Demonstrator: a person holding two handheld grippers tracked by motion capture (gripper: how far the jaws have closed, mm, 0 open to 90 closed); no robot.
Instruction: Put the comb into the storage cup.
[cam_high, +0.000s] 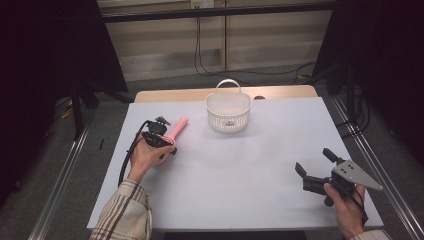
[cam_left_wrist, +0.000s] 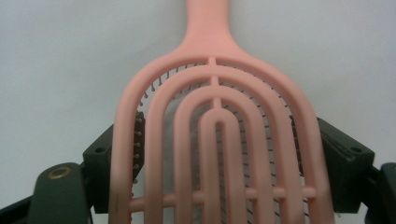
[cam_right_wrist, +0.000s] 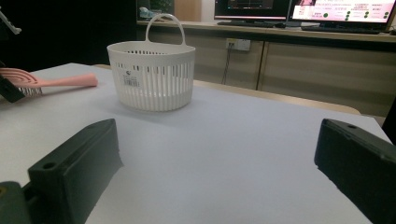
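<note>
We're seeing the left gripper (cam_high: 161, 131) sitting over the pink hairbrush (cam_high: 176, 130) on the left part of the white table (cam_high: 240, 170), held in the left hand (cam_high: 148, 156). In the left gripper view the brush head (cam_left_wrist: 217, 140) is lying between the two black jaws, bristles down, handle pointing away from the camera. The jaws are standing at each flank of the head, tight against its outer rim; we're reading that as a grip on the brush, jaws part-way open because the head is wide. The brush is resting on the table surface, as the right gripper view is showing (cam_right_wrist: 42, 80), with the handle pointing toward the basket.

The white basket (cam_high: 228, 111) is standing upright near the far edge of the table, handle up, just beyond and to the right of the brush, not touching it. A small dark item is lying inside it; we're not able to tell what.

The right gripper (cam_high: 314, 169) is hovering low over the near right part of the table, in the right hand (cam_high: 347, 205), well apart from brush and basket. Its jaws are standing wide apart with nothing between them (cam_right_wrist: 219, 172).
</note>
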